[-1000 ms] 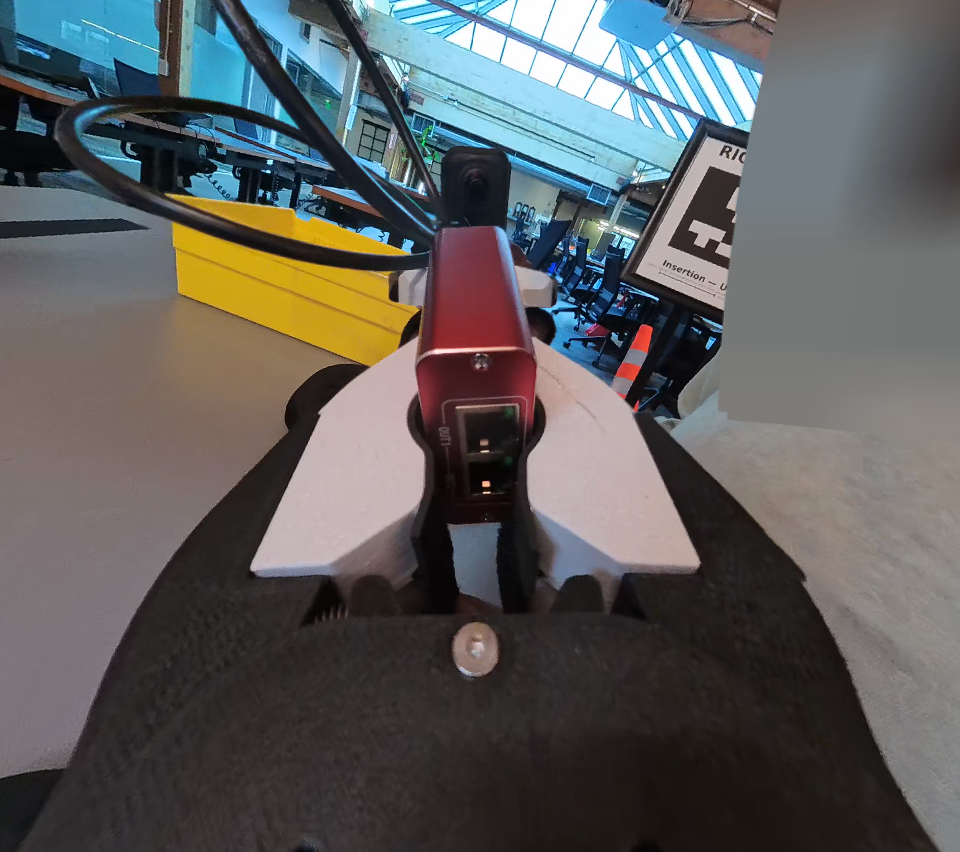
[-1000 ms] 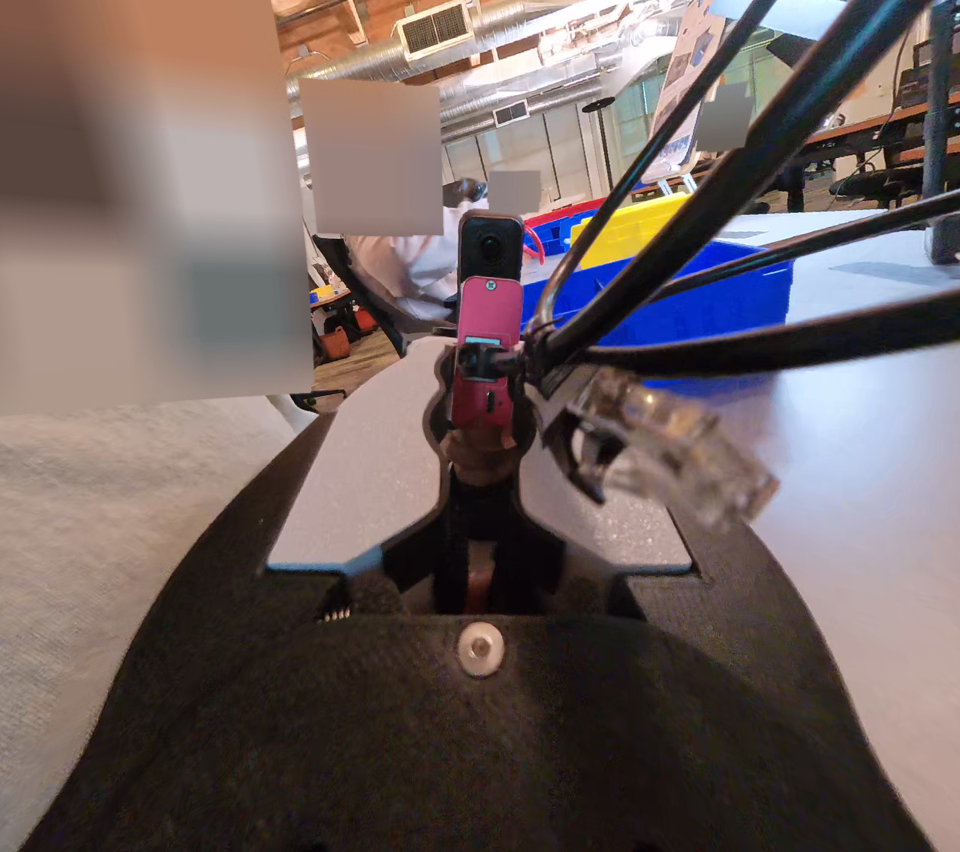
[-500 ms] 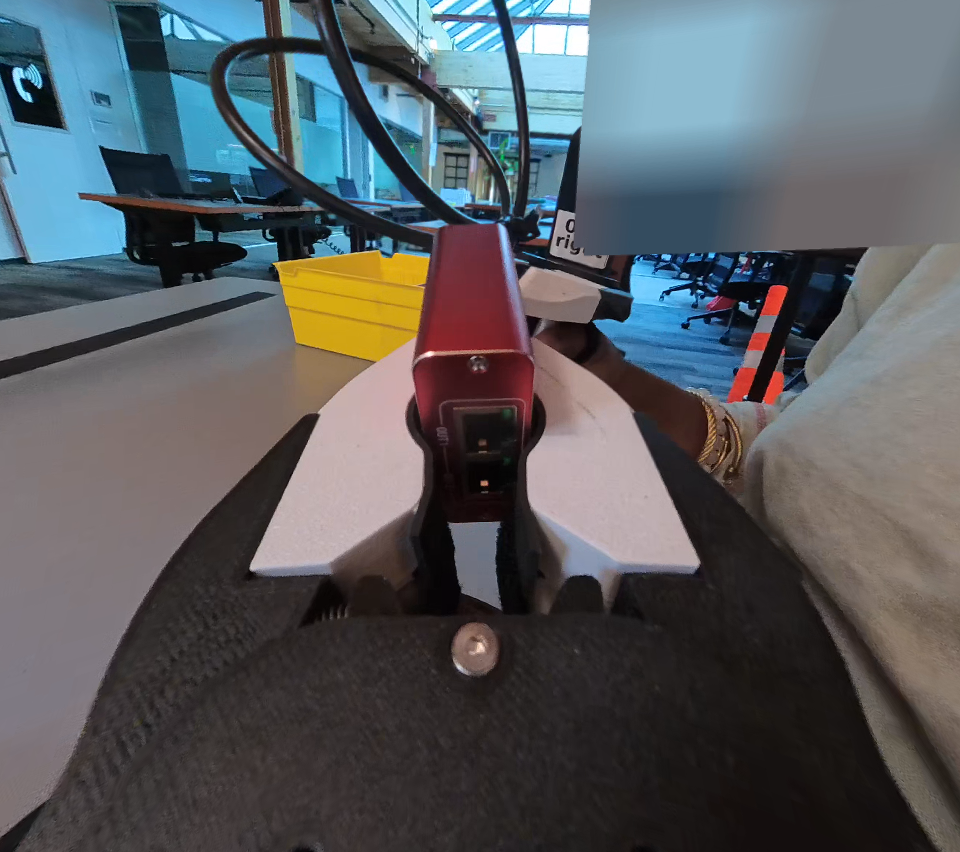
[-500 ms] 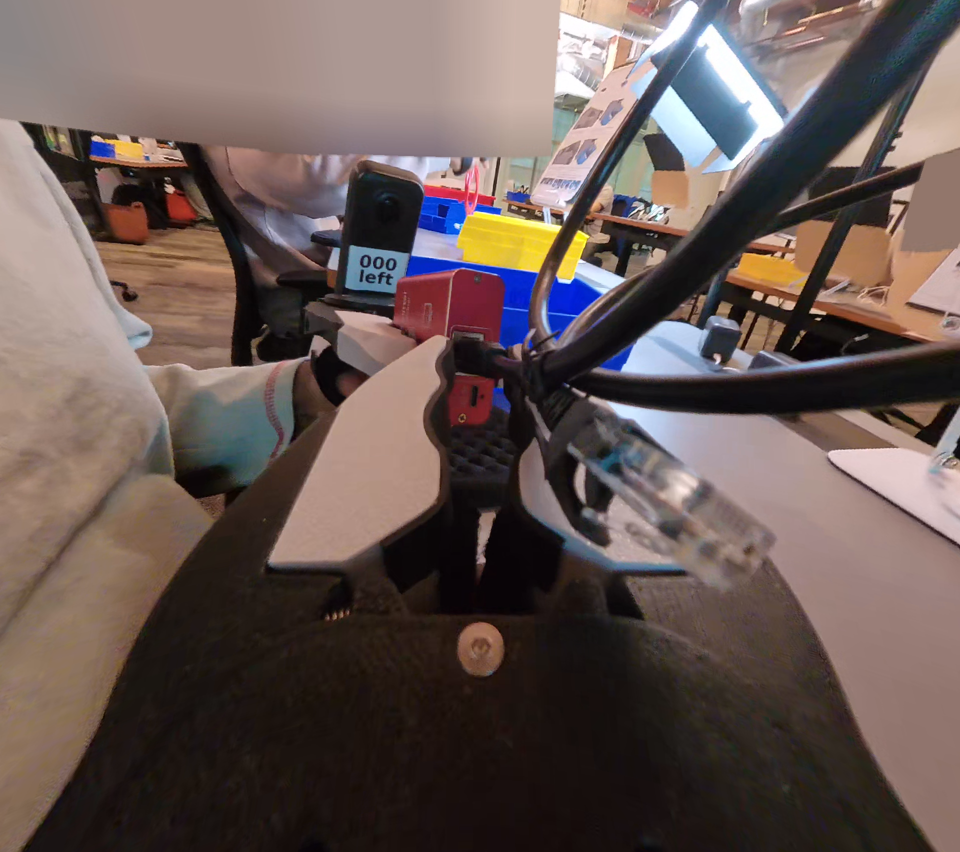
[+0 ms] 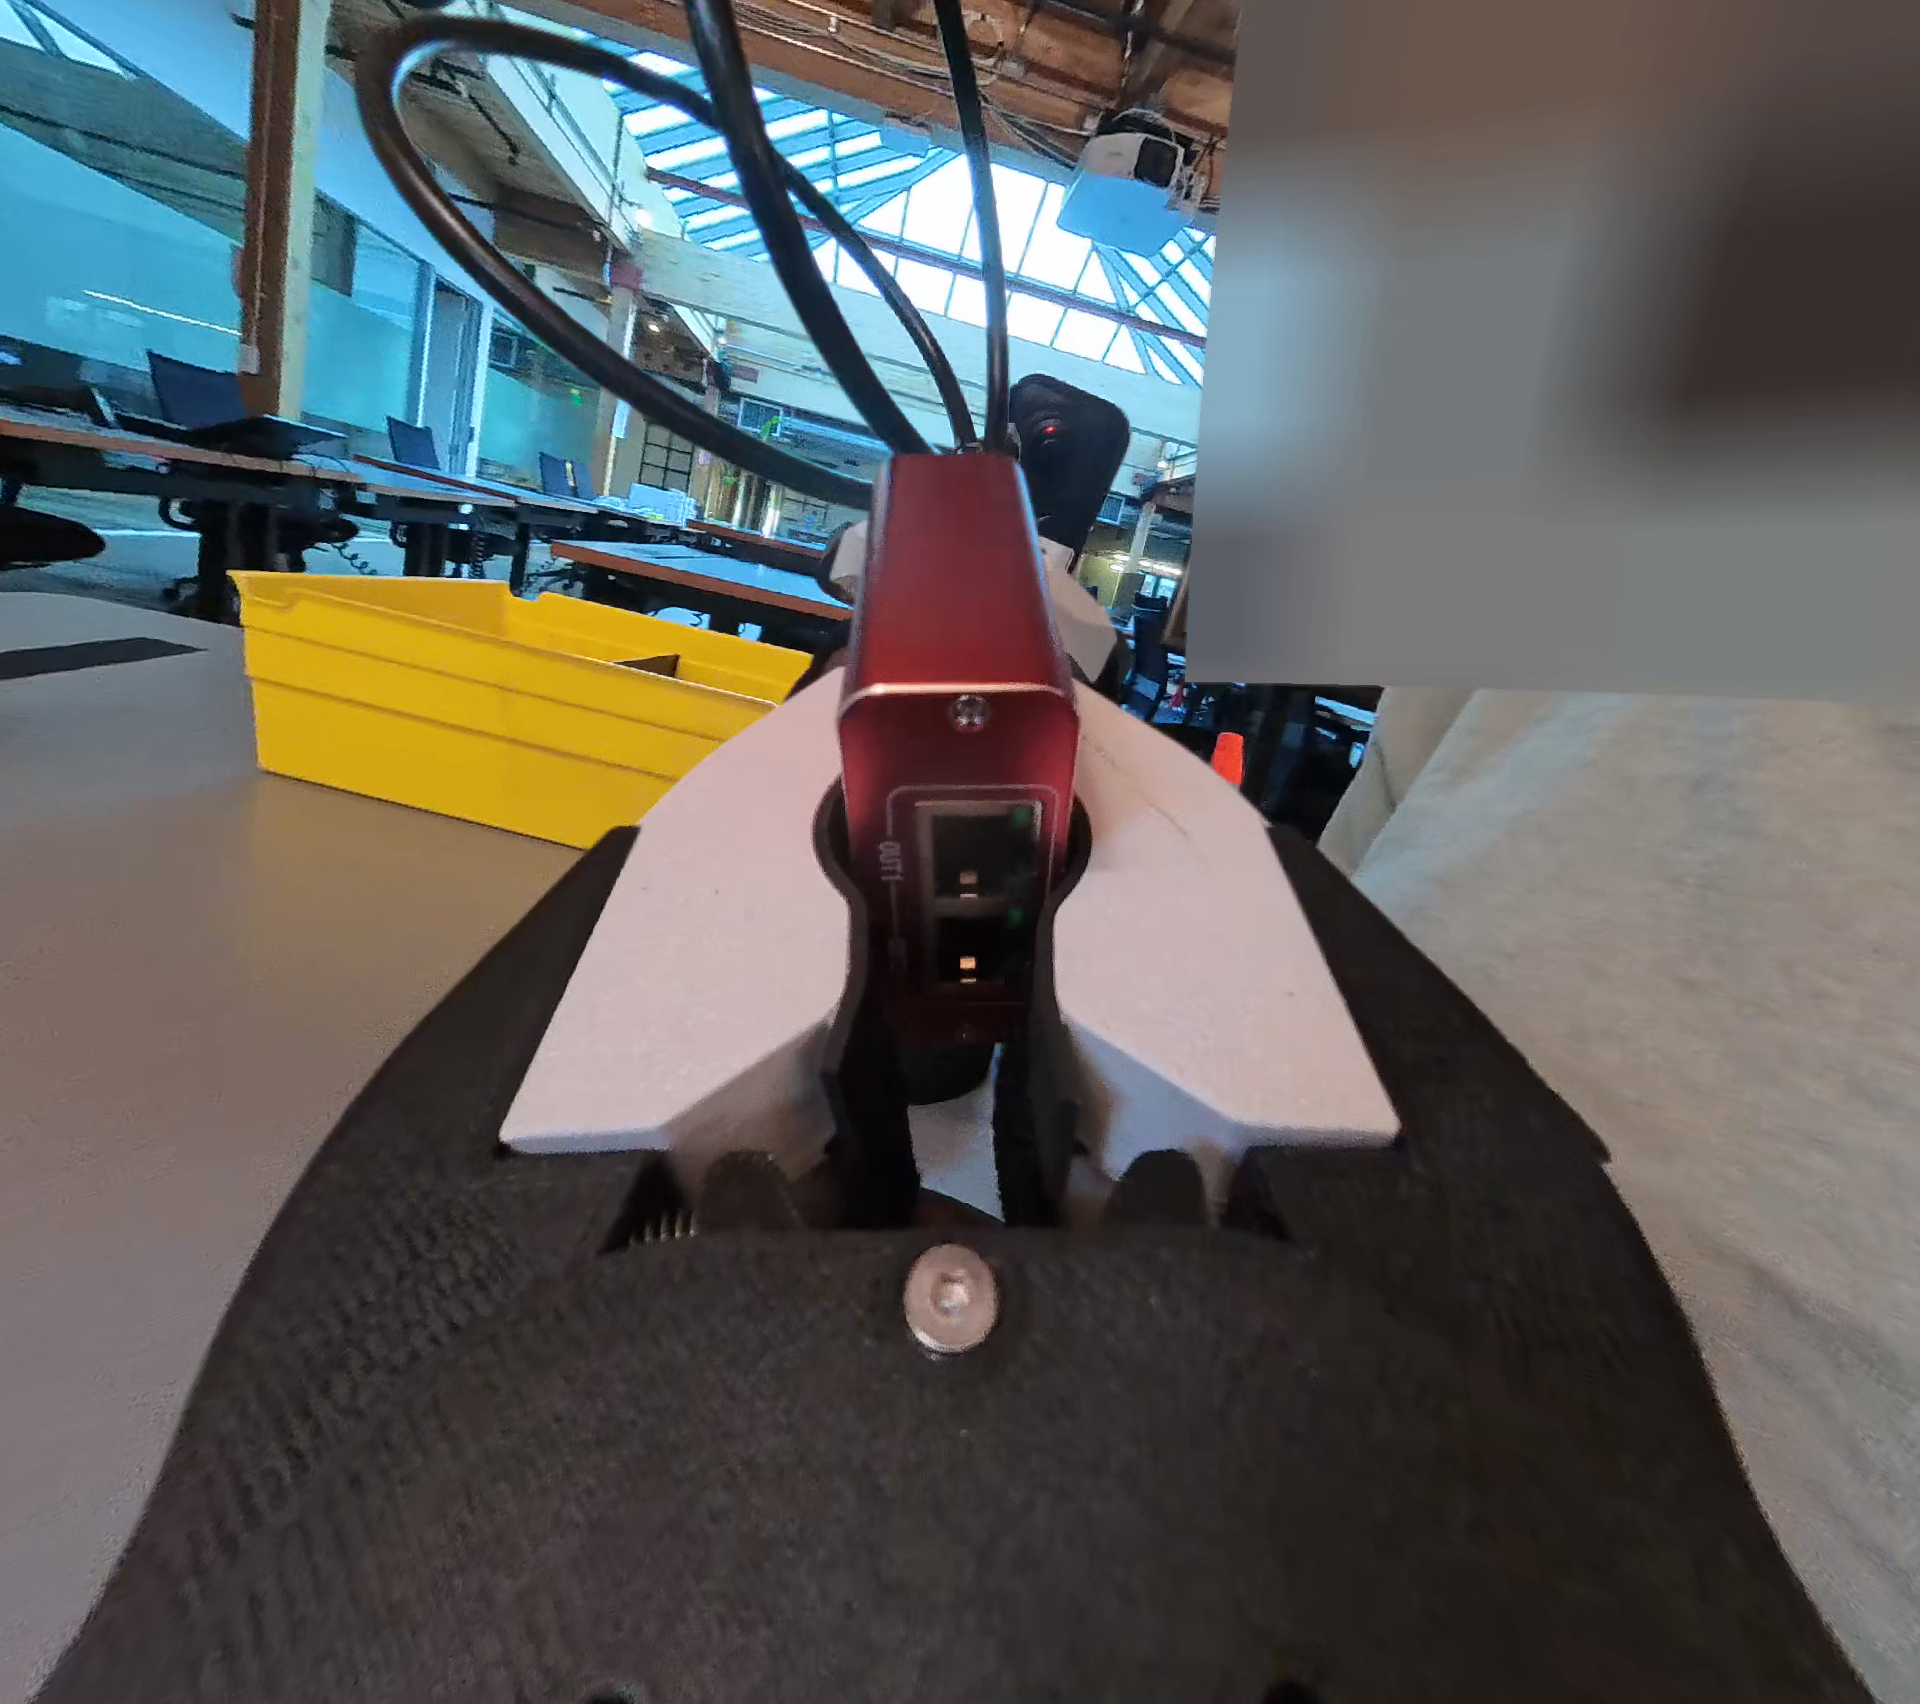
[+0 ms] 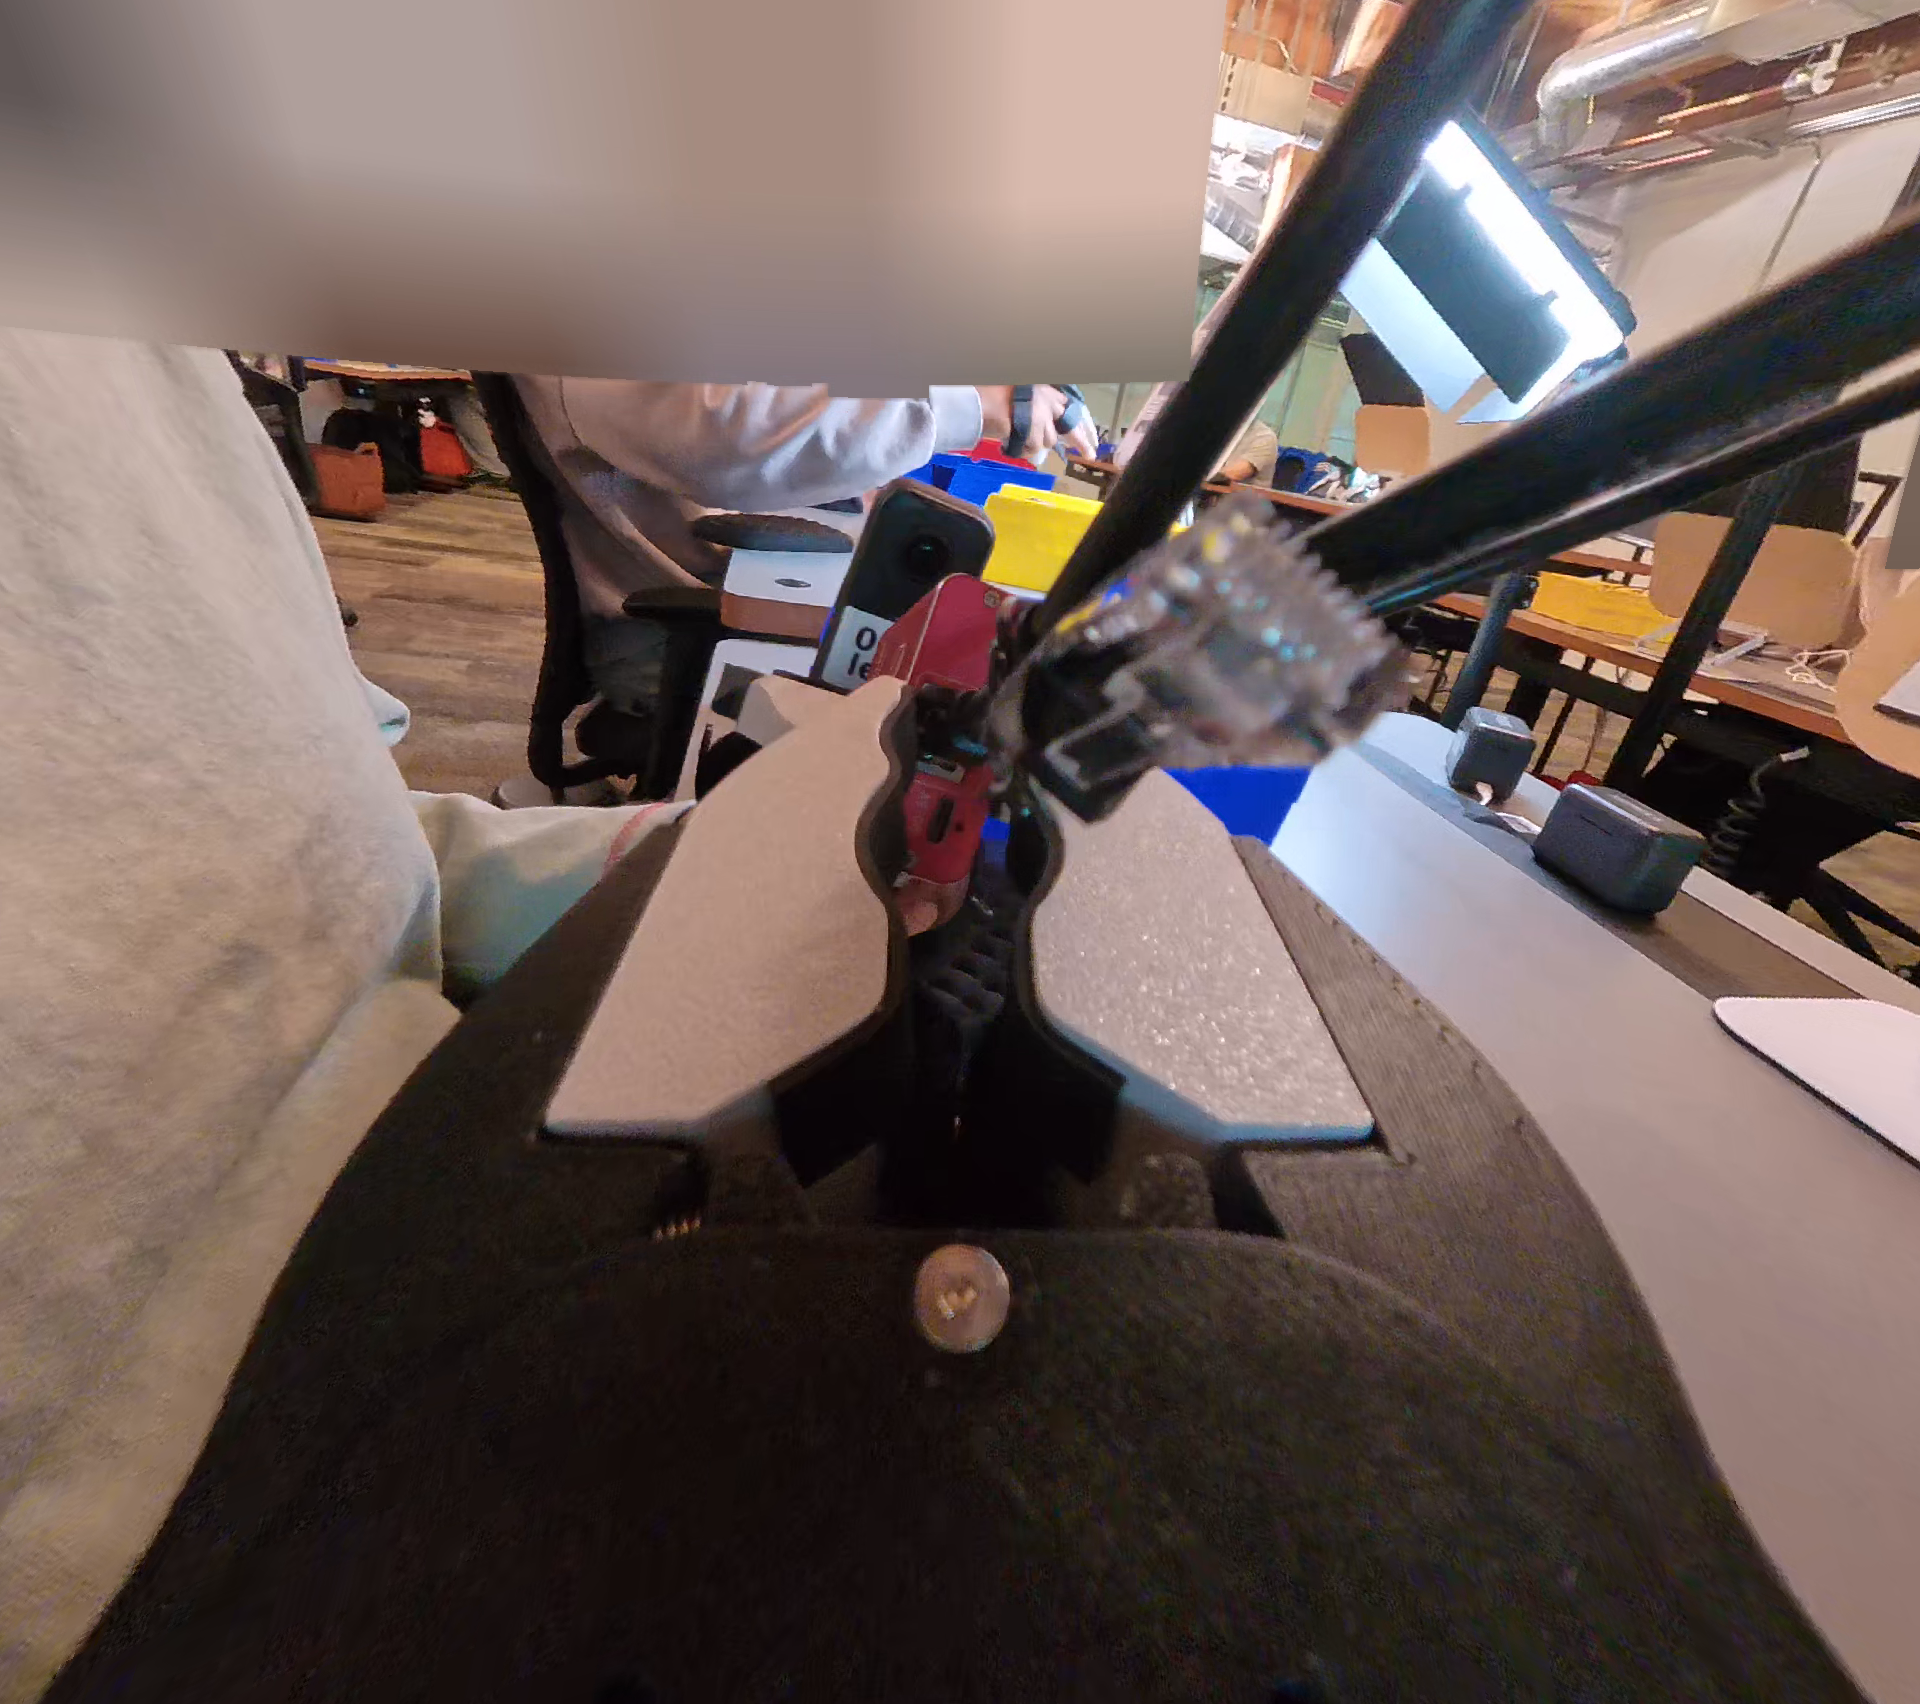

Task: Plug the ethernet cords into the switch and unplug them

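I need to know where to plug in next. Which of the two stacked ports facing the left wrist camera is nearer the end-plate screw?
The upper port on the red switch, just below the screw; the lower port sits farther down. Both look empty.

Each camera sits close behind its own tongs, looking forward along them and slightly upward, low over the desk (image 5: 156, 927). The left tongs (image 5: 961, 916) fill the lower half of their view, as do the right tongs (image 6: 961, 833). The views face one another: both show the red switch (image 5: 961, 698) (image 6: 940, 646) and black cords (image 5: 727, 127) between them.
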Demonstrator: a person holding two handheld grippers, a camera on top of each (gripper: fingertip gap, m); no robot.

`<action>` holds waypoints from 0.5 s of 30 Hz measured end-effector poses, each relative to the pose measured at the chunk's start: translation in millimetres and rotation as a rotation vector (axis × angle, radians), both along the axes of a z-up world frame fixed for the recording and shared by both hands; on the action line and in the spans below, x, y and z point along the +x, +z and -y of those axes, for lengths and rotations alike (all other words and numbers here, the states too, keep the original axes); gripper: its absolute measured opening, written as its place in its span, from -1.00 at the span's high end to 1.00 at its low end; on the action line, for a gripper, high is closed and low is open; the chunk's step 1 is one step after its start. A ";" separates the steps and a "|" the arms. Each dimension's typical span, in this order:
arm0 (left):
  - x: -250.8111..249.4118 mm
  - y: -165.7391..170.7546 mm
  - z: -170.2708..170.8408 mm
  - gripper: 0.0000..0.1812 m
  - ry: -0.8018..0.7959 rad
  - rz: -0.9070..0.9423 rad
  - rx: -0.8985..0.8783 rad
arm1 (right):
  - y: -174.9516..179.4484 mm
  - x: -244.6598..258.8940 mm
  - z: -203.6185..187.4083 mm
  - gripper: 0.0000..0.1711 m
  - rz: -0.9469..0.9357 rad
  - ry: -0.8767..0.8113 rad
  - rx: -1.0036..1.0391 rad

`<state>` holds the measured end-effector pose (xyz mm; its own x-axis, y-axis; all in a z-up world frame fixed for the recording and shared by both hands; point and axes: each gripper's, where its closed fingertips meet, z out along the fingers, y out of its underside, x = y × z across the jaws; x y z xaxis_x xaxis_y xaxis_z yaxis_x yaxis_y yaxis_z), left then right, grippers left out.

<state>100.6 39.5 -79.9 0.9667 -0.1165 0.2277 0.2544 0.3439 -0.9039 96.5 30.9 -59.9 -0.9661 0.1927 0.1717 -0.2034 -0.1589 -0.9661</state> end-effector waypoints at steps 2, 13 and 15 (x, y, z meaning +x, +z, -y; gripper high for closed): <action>1.1 -0.7 -1.9 0.67 0.034 -0.047 -0.017 | 0.8 2.0 -1.5 0.83 0.005 0.020 -0.005; 3.2 0.5 -3.0 0.68 0.084 -0.123 -0.019 | 6.0 6.8 -3.7 0.84 -0.098 -0.017 0.020; 8.0 9.2 13.7 0.68 -0.010 -0.061 0.082 | 41.3 -1.5 -46.7 0.85 -0.069 -0.059 -0.284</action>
